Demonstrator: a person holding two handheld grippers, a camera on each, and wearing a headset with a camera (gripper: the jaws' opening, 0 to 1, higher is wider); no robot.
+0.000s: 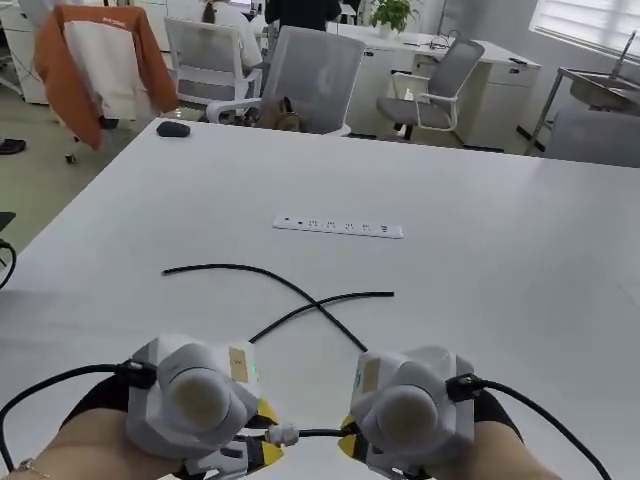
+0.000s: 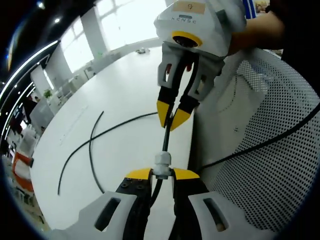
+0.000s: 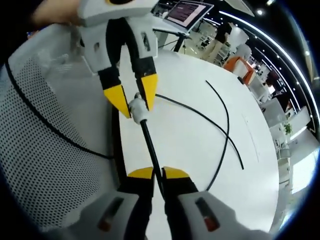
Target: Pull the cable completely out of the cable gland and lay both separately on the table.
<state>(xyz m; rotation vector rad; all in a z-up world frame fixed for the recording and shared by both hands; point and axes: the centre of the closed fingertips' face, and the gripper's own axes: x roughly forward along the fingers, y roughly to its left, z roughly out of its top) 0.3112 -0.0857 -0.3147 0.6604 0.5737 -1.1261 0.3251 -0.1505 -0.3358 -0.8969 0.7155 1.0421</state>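
Over white table (image 1: 480,300), cable (image 2: 165,137) sits inside cable gland (image 2: 162,165), both clamped.

Matt black cable (image 3: 151,150), glossy white plastic cable gland (image 2: 162,164), smooth matt table (image 1: 480,190)

The left gripper (image 2: 162,174) rises from the bottom, its yellow-tipped jaws closed on the white gland (image 2: 162,164). A black cable (image 2: 165,141) runs straight up from the gland to the right gripper (image 2: 173,116), which comes down from the top with its jaws pinched on it. To the left, on the white worktop (image 2: 125,82), two loose cables (image 2: 91,137) lie crossed. On the right is white mesh (image 2: 272,110), with a black cord (image 2: 260,145) across it.
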